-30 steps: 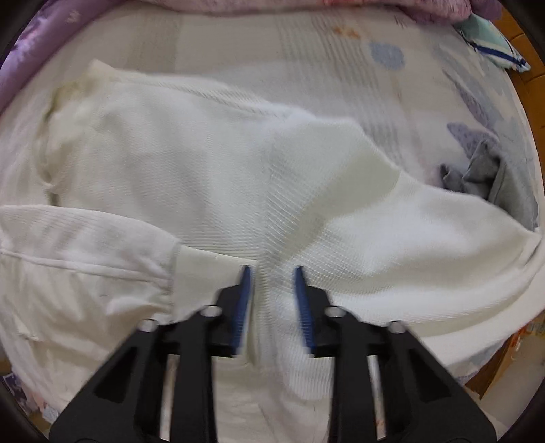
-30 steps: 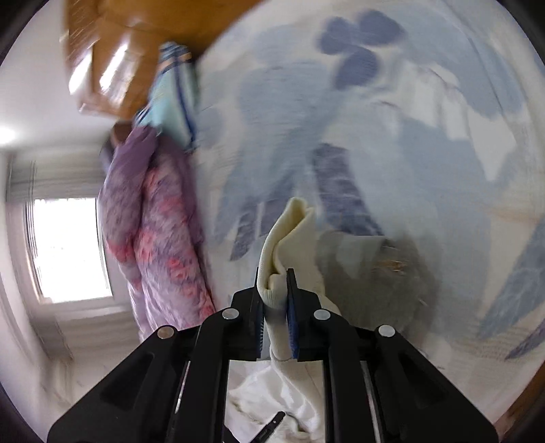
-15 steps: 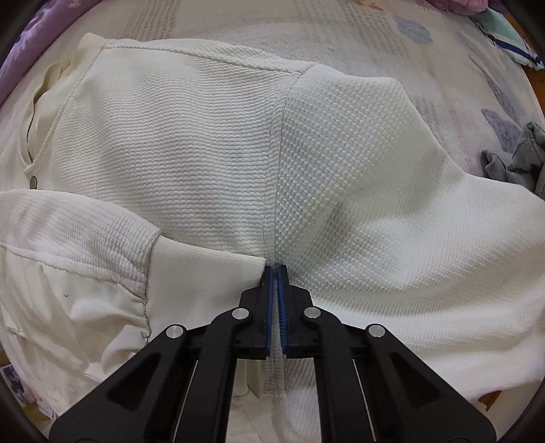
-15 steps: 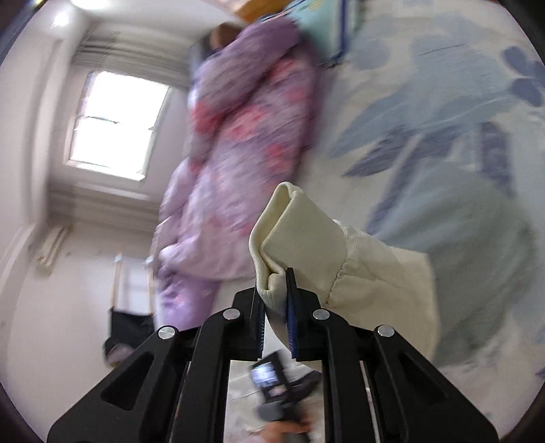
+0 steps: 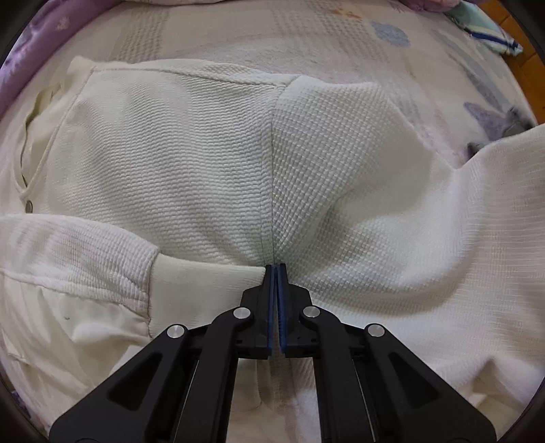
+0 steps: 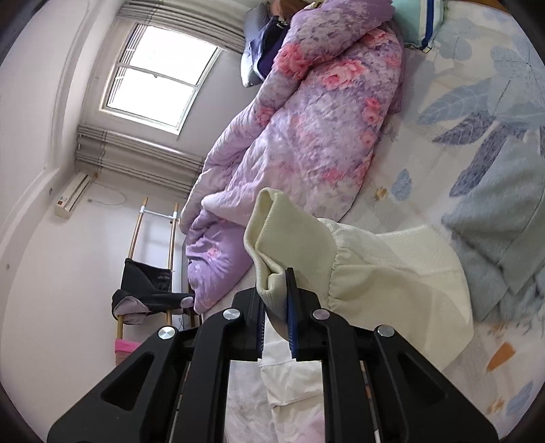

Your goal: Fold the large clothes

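A large white waffle-knit top (image 5: 204, 163) lies spread on the bed. My left gripper (image 5: 276, 269) points down at it and is shut on a pinch of fabric at the sleeve seam, where the cloth puckers toward the tips. One sleeve lies folded across the body, its smooth cuff (image 5: 204, 283) just left of the fingers. The other sleeve (image 5: 494, 211) rises off to the right. In the right wrist view my right gripper (image 6: 276, 293) is shut on that sleeve's cream ribbed cuff (image 6: 286, 231), held up above the bed with the sleeve (image 6: 391, 272) trailing to the right.
A purple floral quilt (image 6: 306, 119) is heaped along the bed's far side. A grey garment (image 6: 504, 238) lies on the leaf-print sheet (image 6: 477, 85), and a teal pillow (image 5: 487, 24) sits at the corner. A rack with dark clothing (image 6: 150, 289) stands by the wall.
My left gripper closed from open onto the seam fabric. My right gripper rose and rolled with the cuff, so its view swung from the sheet to the quilt and window.
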